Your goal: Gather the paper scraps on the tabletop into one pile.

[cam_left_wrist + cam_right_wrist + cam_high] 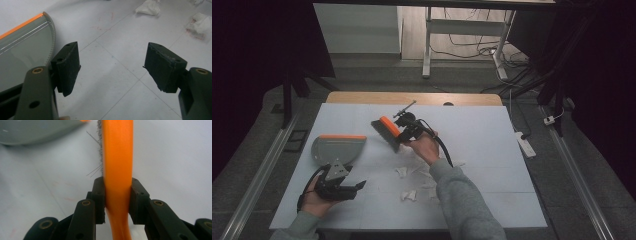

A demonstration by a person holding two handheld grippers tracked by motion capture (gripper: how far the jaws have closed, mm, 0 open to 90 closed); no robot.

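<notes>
My right gripper [404,131] is shut on an orange hand brush [388,129] with grey bristles, held over the middle of the white table. In the right gripper view the orange brush [117,157] runs straight up between the two closed jaws. A grey dustpan [337,148] with an orange front edge lies flat at the left. My left gripper [357,187] is open near the front left, just in front of the dustpan [22,52], nothing between its fingers [68,67]. Several crumpled white paper scraps [411,195] lie between the grippers.
The white board [492,150] covers a wooden table. More paper scraps [150,7] lie ahead of the left gripper. A power strip [525,145] rests off the table's right edge. Metal rails run along both sides on the floor.
</notes>
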